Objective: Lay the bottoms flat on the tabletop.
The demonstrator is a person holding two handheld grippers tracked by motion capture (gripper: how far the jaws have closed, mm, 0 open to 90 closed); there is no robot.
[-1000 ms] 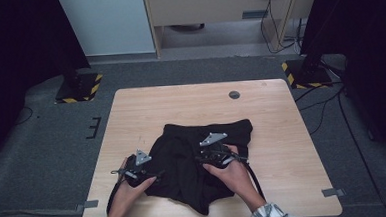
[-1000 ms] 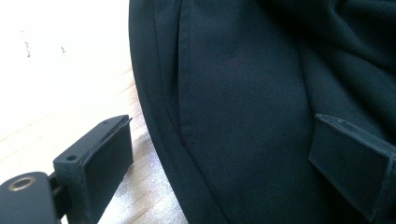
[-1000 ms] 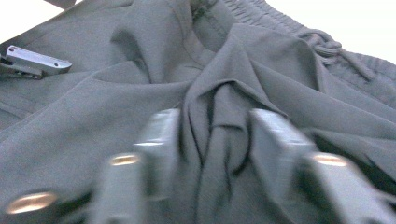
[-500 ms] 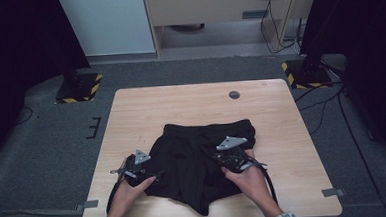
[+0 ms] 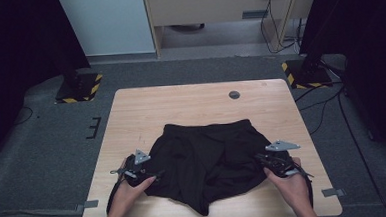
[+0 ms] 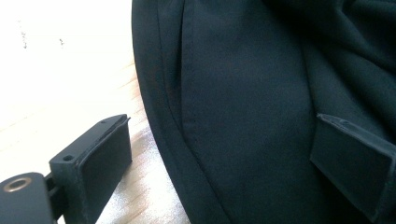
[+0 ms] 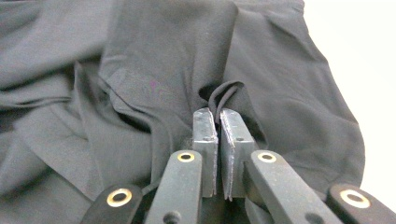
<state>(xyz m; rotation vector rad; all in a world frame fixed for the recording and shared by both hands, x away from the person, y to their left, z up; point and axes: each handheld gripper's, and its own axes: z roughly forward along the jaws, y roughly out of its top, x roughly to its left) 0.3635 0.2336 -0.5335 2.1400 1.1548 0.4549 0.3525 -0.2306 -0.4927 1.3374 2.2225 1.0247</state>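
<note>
Right gripper view: right gripper (image 7: 218, 154) pinches the black shorts (image 7: 154, 79); left gripper (image 6: 224, 158) gapes wide.

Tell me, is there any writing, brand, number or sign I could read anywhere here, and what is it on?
No readable text: none on the black shorts, the wooden table, the left gripper or the right gripper.
Yellow-and-black hazard stripes mark the stand bases, without words.
</note>
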